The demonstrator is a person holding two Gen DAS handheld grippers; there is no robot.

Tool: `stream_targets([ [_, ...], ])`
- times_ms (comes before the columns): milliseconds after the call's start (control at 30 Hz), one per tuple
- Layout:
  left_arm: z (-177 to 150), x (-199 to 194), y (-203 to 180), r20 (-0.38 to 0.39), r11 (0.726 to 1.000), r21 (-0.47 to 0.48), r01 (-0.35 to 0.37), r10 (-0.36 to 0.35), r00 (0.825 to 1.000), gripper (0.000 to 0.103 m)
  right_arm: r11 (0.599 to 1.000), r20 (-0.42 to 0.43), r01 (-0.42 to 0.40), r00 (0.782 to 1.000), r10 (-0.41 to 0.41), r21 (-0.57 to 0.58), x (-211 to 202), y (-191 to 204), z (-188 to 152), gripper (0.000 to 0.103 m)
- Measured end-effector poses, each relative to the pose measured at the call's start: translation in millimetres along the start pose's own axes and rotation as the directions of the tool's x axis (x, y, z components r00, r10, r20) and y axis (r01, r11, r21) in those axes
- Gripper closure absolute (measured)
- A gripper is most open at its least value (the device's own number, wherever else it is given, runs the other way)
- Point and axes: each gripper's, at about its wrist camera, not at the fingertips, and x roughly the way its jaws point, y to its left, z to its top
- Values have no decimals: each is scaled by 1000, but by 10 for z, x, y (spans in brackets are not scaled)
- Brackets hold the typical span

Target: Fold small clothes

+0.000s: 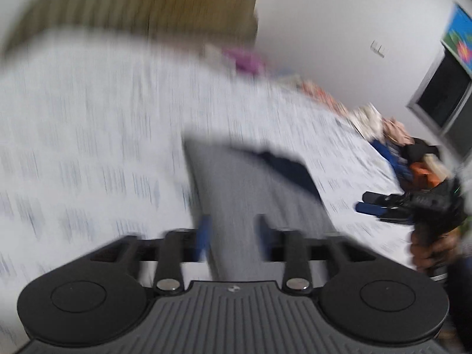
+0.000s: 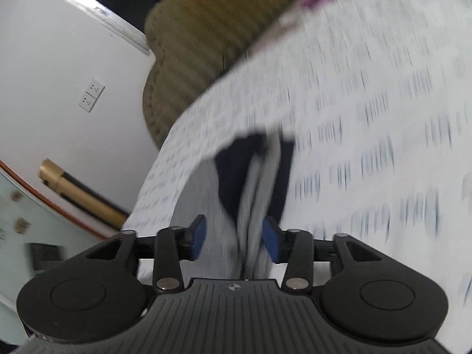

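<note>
Garment (image 1: pixel 236 206), grey with navy part, lies mid-frame on patterned bed sheet (image 1: pixel 88 118). Left gripper (image 1: pixel 233 236) fingers spread, pinching nothing. Right gripper (image 2: pixel 234 237) fingers parted; garment between them, contact blurred.

headboard (image 2: pixel 188 29) olive, ribbed | wall sockets (image 2: pixel 91 96) white | window (image 1: pixel 442 91) dark

Bed with white patterned sheet (image 1: pixel 88 135), grey and navy garment (image 1: pixel 236 183), clothes pile (image 1: pixel 413 153) at edge
</note>
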Motion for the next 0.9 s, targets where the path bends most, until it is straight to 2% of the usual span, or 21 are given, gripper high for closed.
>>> stream_targets([
  [33,-12,38,-153,71,998,49,-40,36,997,19,999,14,30,999,-29,-36,80,62,112,51],
  [67,-61,104,-320,116,992,104,-77,64,991,15,997,25,46,999,-44,-67,195,113,224,51],
  [167,-347,437,-789,105,941,312,-129,100,989,15,998,-30,24,999,-26,-58,691,140,510,50],
  [200,-475,536,-905,100,919,363,-152,123,987,15,998,-58,40,997,-43,-56,871,128,571,49],
  [233,-591,606,-966,86,908,394,-145,120,989,15,995,-70,80,994,-84,-64,1034,126,601,50],
  [300,-769,711,-993,15,904,415,-100,103,995,15,986,-100,149,983,-157,-80,1308,126,598,53],
  [333,-850,762,-967,-21,908,412,-72,88,996,15,986,-118,155,980,-162,-67,1395,80,586,69],
  [367,-907,781,-948,-40,908,415,-57,81,996,15,992,-131,120,983,-125,-48,1445,46,559,82],
  [400,-954,791,-926,-34,906,418,-63,85,996,15,996,-134,80,987,-85,-42,1460,26,527,89],
  [467,-957,781,-860,-39,917,397,-42,63,997,15,991,-104,93,989,-103,-95,1390,30,480,90],
  [533,-938,807,-803,-48,928,373,-22,43,998,15,991,-101,122,987,-127,-55,1335,-179,457,97],
  [567,-943,841,-805,-50,927,373,-20,41,998,14,989,-99,144,984,-145,-20,1333,-313,439,97],
  [633,-941,852,-835,-50,923,384,-25,48,998,13,995,-79,100,992,-98,28,1315,-421,395,94],
  [667,-922,859,-846,-54,922,387,-24,49,997,13,995,-69,89,994,-87,33,1293,-403,377,87],
  [700,-892,833,-848,-61,923,384,-19,46,997,13,996,-60,87,995,-85,30,1267,-368,379,73],
  [767,-806,684,-861,-63,937,350,5,18,998,13,993,-8,121,993,-121,9,1147,-257,418,74],
  [833,-722,576,-880,-34,941,336,34,-24,999,12,985,92,167,982,-162,-47,981,-76,484,74],
  [867,-687,578,-911,-16,933,358,36,-33,999,12,987,104,141,986,-133,-79,950,27,519,74],
  [900,-663,607,-961,-6,919,392,38,-39,999,12,990,77,96,993,-88,-103,979,131,556,73],
])
